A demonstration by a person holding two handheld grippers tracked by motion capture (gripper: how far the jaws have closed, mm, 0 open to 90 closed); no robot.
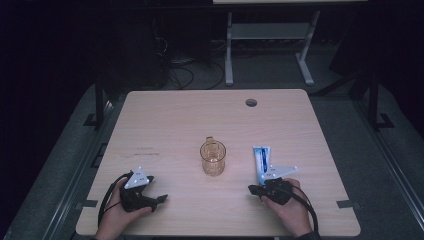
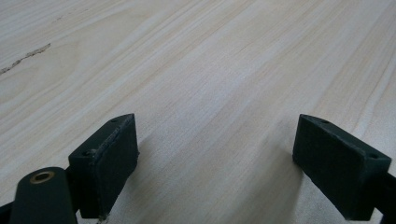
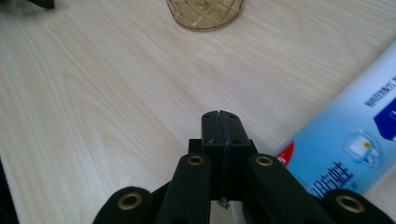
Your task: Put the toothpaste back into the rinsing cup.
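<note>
An amber glass mug (image 1: pixel 213 157) with a cut pattern stands upright at the middle of the light wooden table (image 1: pixel 170 120); its base (image 3: pixel 205 11) shows at the top of the right gripper view. A white and blue tube (image 1: pixel 261 161) lies flat right of the mug, and it lies beside the jaws (image 3: pixel 355 135) in the right gripper view. My right gripper (image 3: pixel 220 115) rests on the table just below the tube, jaws pressed together on nothing. My left gripper (image 2: pixel 215 140) sits near the front left edge, open wide over bare wood.
A round cable hole (image 1: pixel 251 102) is near the table's far edge. Beyond the table stand a white desk frame (image 1: pixel 270 35) and floor cables (image 1: pixel 180 75). A faint scuff mark (image 1: pixel 145 149) lies left of the mug.
</note>
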